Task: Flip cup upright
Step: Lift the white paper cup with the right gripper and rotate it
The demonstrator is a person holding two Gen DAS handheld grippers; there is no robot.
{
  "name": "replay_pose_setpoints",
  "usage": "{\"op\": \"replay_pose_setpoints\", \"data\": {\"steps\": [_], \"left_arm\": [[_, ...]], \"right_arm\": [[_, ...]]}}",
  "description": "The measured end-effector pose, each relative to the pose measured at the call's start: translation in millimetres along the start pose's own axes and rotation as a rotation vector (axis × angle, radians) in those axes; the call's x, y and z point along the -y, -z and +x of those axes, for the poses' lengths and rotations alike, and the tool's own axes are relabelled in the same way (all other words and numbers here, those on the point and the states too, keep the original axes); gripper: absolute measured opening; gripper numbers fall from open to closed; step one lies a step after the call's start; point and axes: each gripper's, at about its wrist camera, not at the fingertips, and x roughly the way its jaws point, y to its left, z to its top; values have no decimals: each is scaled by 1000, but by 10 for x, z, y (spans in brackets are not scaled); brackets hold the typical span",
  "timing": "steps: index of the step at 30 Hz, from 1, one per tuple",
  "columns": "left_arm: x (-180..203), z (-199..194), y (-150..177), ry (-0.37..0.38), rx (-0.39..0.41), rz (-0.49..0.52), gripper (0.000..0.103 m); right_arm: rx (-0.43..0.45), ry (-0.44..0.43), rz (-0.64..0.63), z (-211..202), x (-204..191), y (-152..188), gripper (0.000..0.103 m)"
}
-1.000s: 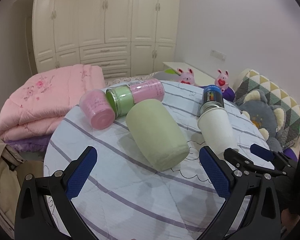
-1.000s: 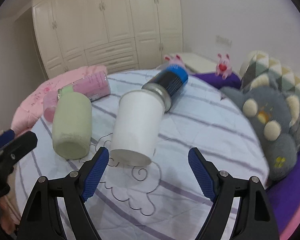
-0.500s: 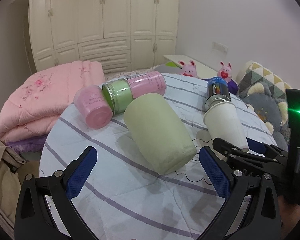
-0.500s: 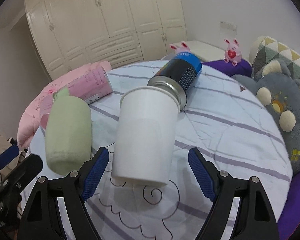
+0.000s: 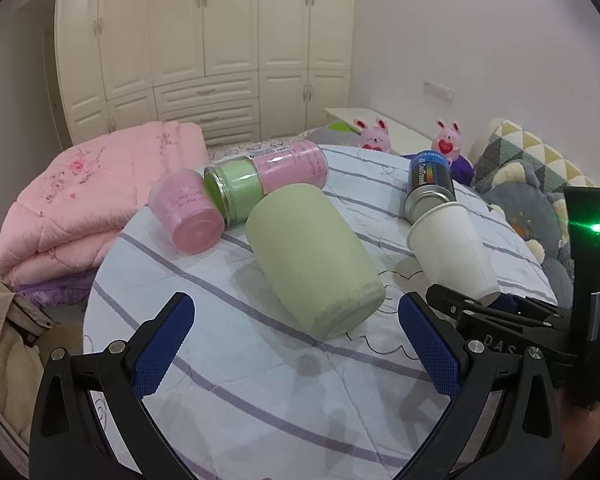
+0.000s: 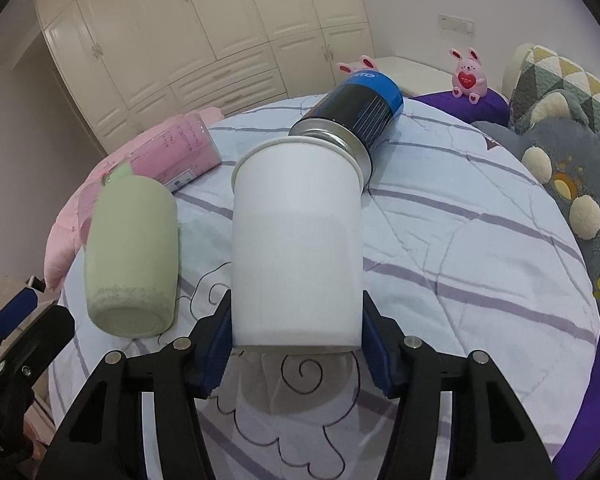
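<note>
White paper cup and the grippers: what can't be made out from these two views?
- White paper cup mouth: faces away in both views, so its inside is hidden; the dark spray can sits right behind it.
- Right gripper pad contact: in the right wrist view the cup body covers the pads; in the left wrist view the left gripper finger overlaps it.
- Green cup opening: faces away in both views.

Two cups (image 5: 314, 258) (image 5: 452, 250), two jars (image 5: 188, 218) (image 5: 268, 184), one can (image 5: 430, 186).
</note>
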Motion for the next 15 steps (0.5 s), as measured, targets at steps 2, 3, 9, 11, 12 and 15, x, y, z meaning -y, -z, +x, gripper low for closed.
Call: {"op": "replay_pose_setpoints", "data": {"steps": [2,3,9,11,12,15], "left_arm": [[-8,-44,9,-2,-1,-5,103],[-15,-60,11,-2,-2,-10,103],[-80,-137,42,9,-21,-64,103],[-89,-151,57,20,-29,-83,103],[-88,-162,66,24,-36,-92,103],[-62,-200,79,27,-49,-106,103]], "right_arm": [[5,-12,-10,-75,-11,38,58],[7,-16,-20,-114,-27,63,58],[-19,-78,-62,-255,-134,254,58],[-31,-106,-67,-293,-167,330,58],[-31,-110,-76,-314,-185,362,58],[-36,-120,-88,-361,-211,430,58]]}}
